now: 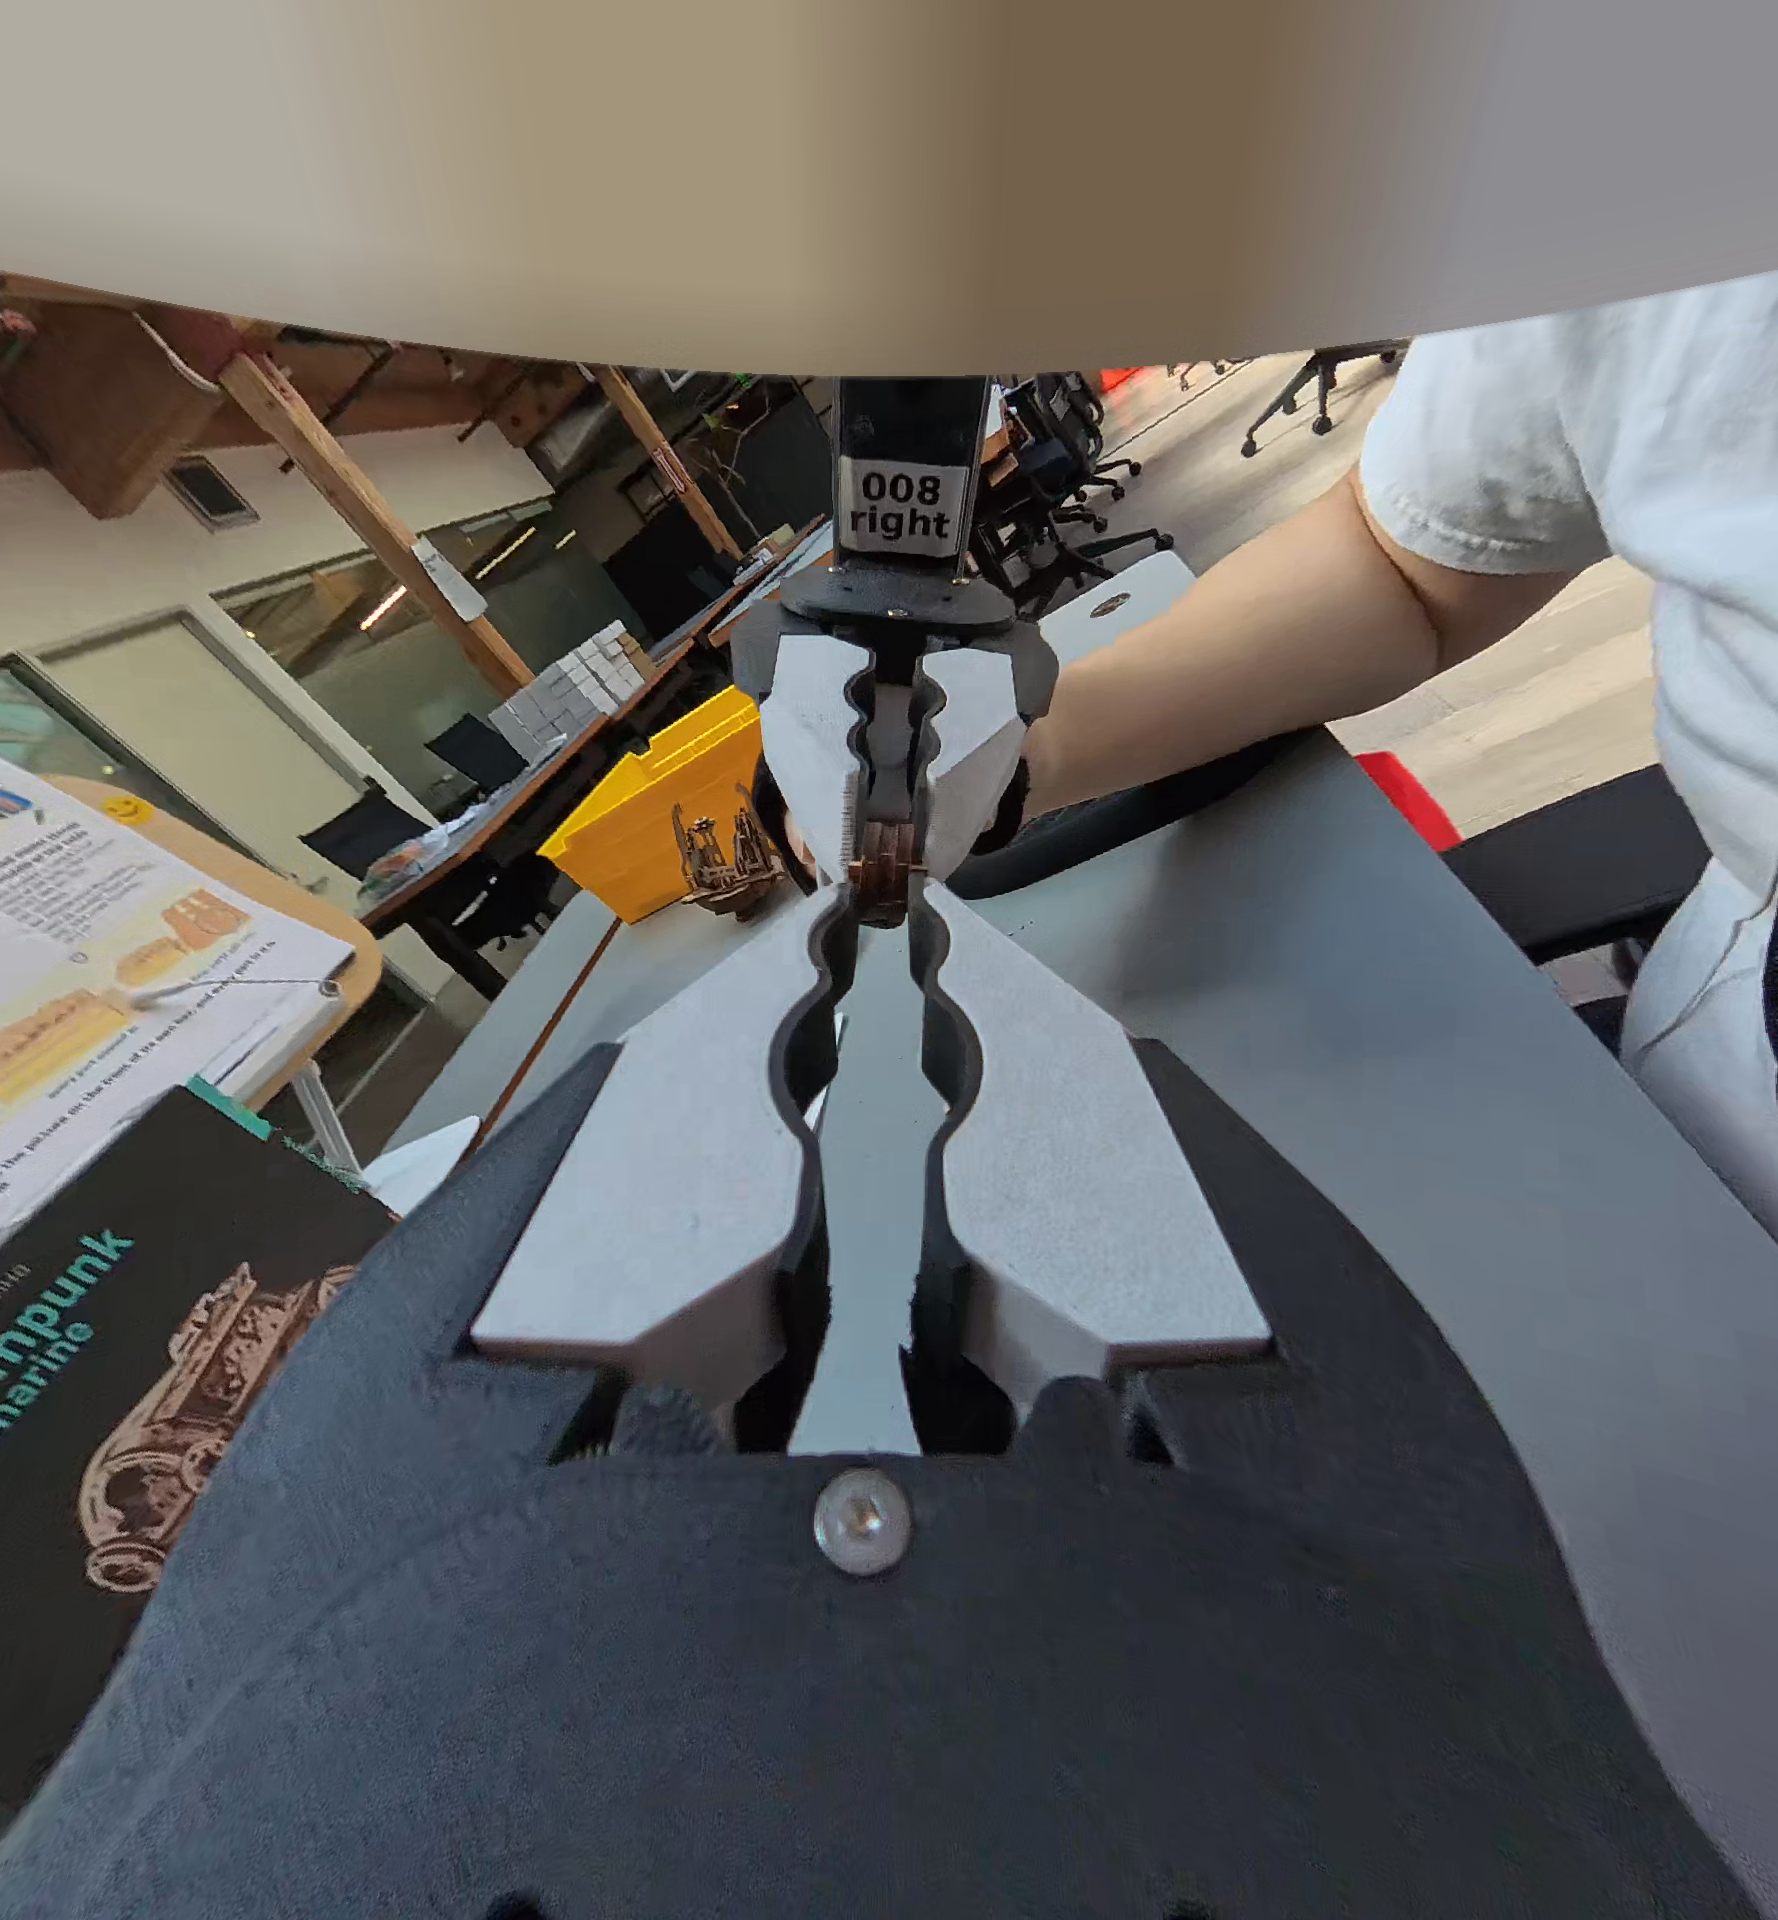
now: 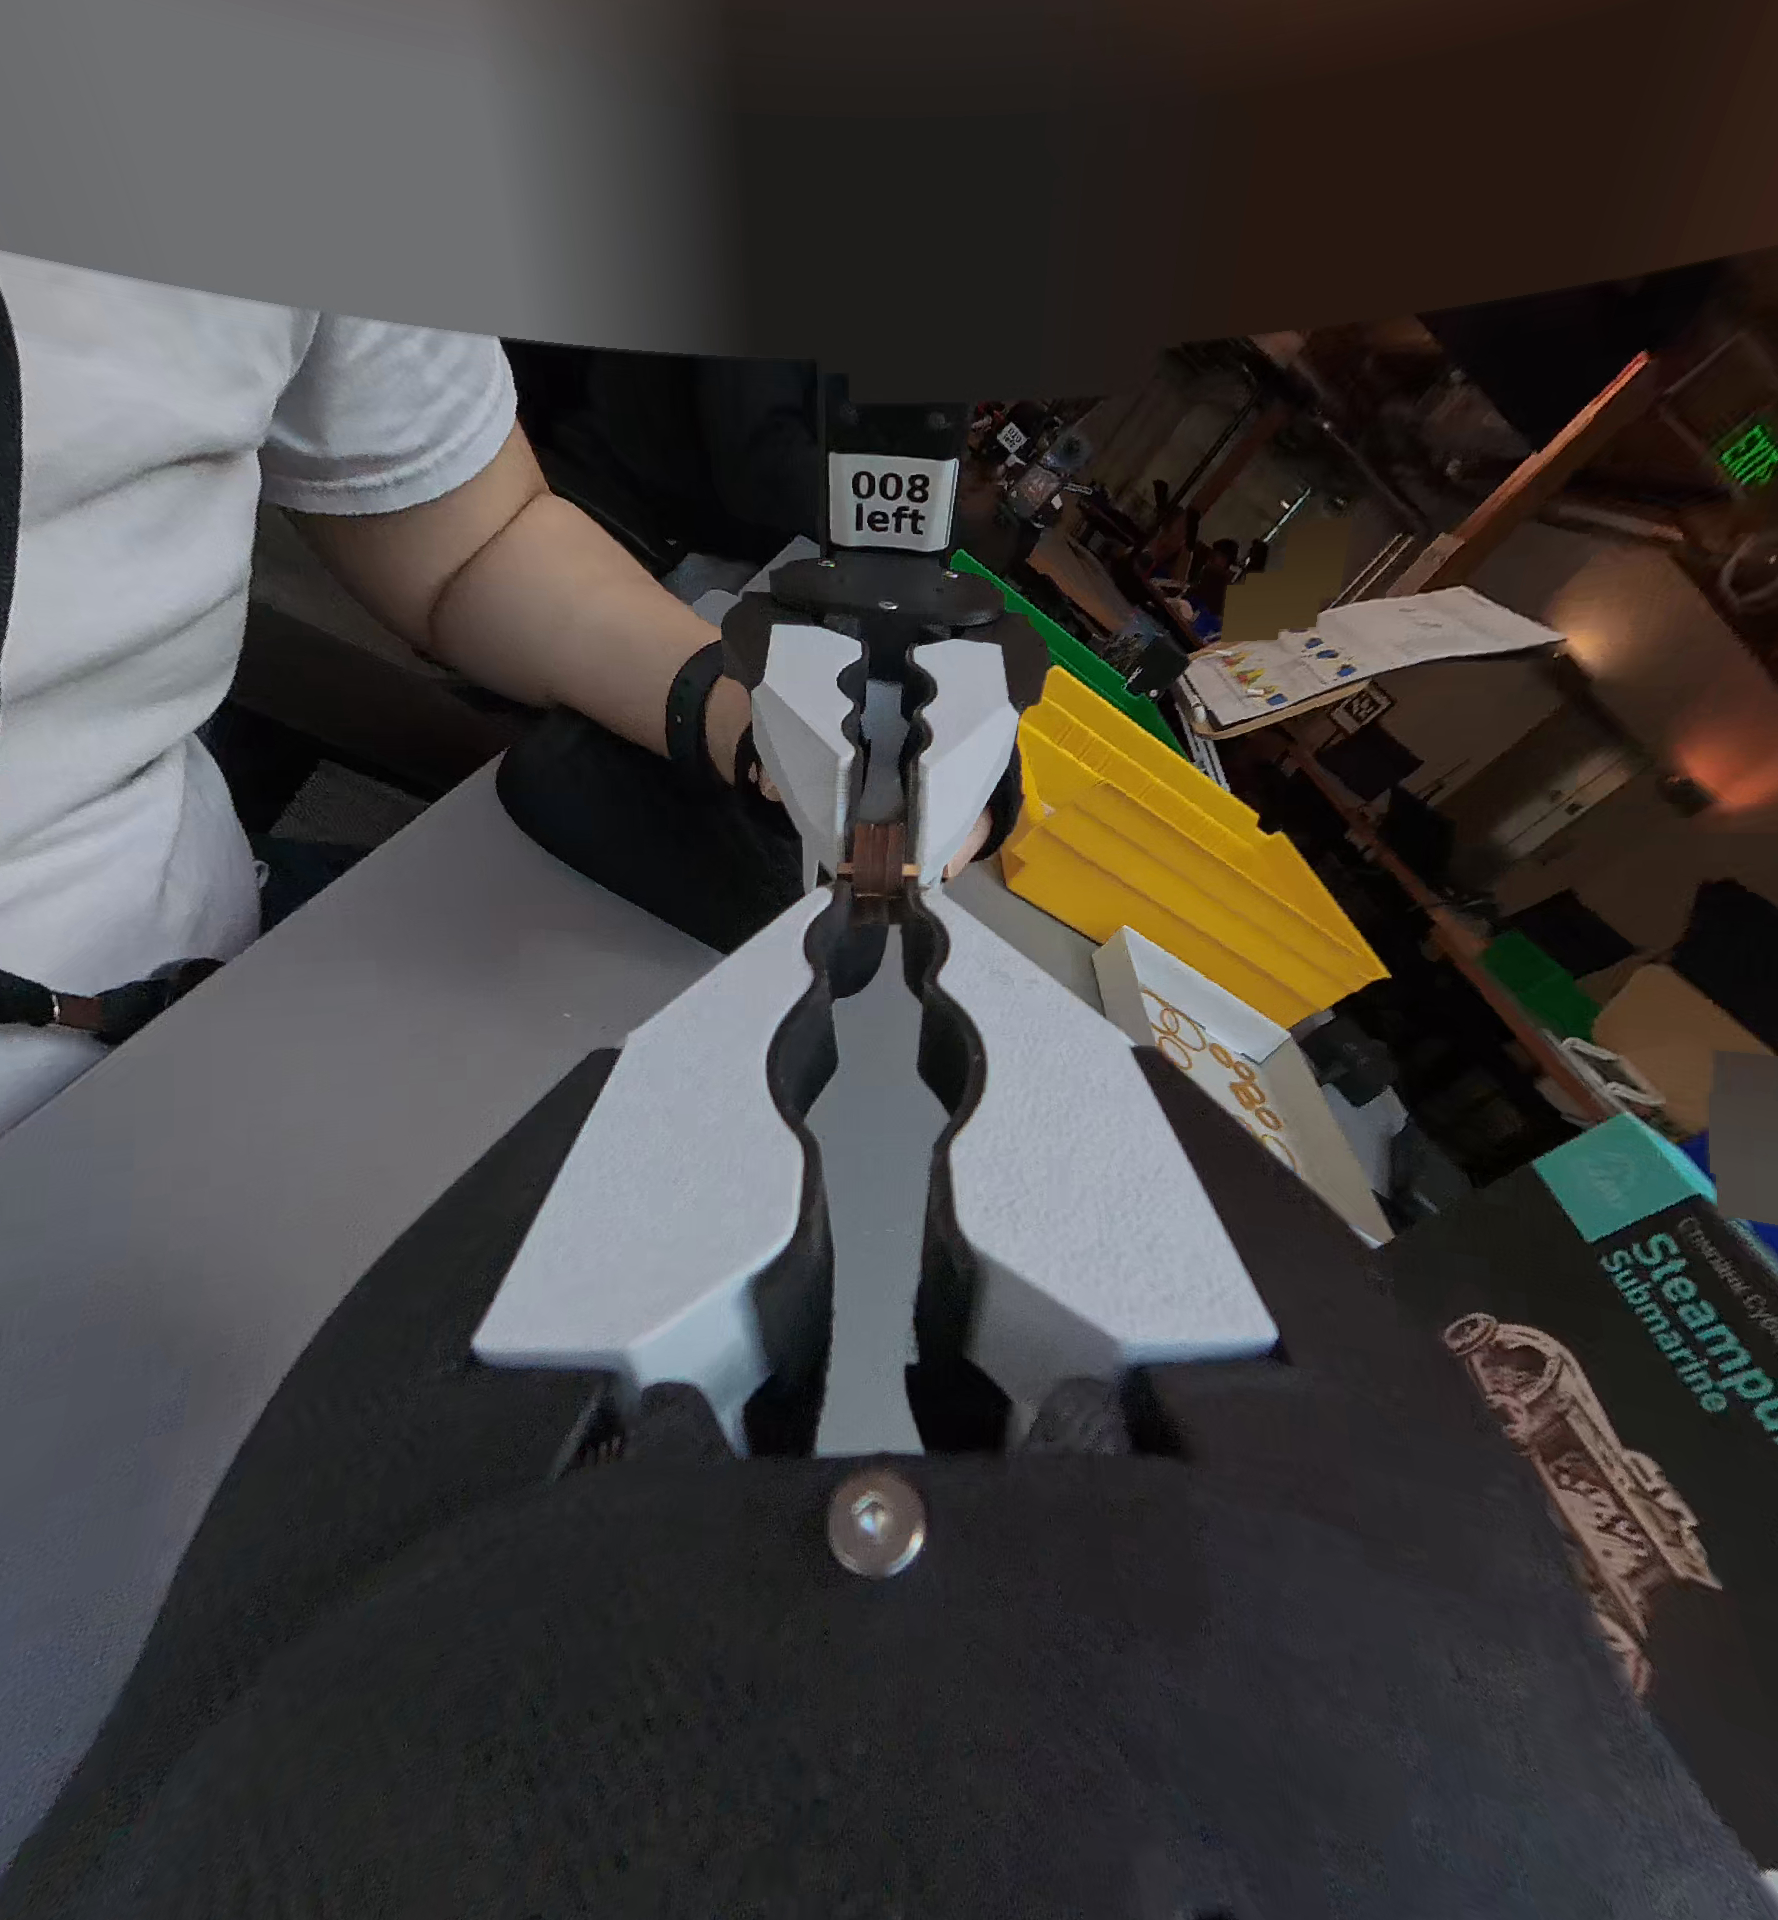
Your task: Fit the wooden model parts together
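Note:
My two grippers meet tip to tip above the grey table (image 1: 1280,1039). Between them is a small brown wooden part (image 1: 880,881) made of several thin layers. My left gripper (image 1: 880,914) is shut on its near end. My right gripper (image 1: 880,844) comes from the far side and is shut on its other end. The right wrist view shows the same: my right gripper (image 2: 874,912) and my left gripper (image 2: 874,840) both clamp the wooden part (image 2: 874,871). A partly built wooden model (image 1: 724,862) stands on the table just left of the grippers.
A yellow bin (image 1: 656,810) sits behind the model, and stacked yellow bins (image 2: 1176,862) show in the right wrist view. A black kit box (image 1: 85,1403) and an instruction sheet (image 1: 85,935) lie at the left. A white sheet of wooden rings (image 2: 1207,1039) lies by the bins. A person's arm (image 1: 1280,644) reaches in.

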`<act>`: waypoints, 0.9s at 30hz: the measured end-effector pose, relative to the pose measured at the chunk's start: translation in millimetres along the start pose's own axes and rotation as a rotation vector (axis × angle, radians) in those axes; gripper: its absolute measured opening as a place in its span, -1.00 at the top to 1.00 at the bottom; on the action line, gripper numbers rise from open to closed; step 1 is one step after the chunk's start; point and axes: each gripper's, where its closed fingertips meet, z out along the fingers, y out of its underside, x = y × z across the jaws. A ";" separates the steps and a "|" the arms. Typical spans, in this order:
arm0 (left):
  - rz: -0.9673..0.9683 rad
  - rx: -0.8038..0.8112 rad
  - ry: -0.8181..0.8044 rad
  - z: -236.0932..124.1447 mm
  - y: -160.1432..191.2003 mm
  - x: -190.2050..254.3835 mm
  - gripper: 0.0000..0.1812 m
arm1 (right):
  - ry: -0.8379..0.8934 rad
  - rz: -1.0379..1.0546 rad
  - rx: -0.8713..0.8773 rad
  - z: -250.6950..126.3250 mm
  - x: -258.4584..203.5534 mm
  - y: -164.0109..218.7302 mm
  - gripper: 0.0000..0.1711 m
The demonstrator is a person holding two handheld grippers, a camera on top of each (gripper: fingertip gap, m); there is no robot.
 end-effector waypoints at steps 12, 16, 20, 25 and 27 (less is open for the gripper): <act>0.276 -0.034 -0.058 -2.3 -2.8 7.5 0.89 | 0.013 -0.173 -0.052 -2.8 -7.8 -3.2 0.90; 0.332 -0.037 -0.068 -1.5 -4.9 10.6 0.89 | 0.003 -0.187 -0.056 -1.7 -10.6 -3.7 0.90; 0.358 -0.052 -0.065 -0.5 -2.9 12.9 0.90 | -0.001 -0.201 -0.068 0.2 -12.7 -2.1 0.90; 0.436 -0.055 -0.076 -0.7 -4.6 16.1 0.92 | 0.012 -0.254 -0.075 0.8 -14.7 -4.8 0.90; 0.474 -0.054 -0.085 -1.1 -5.5 16.8 0.92 | 0.028 -0.301 -0.081 0.7 -15.1 -6.2 0.90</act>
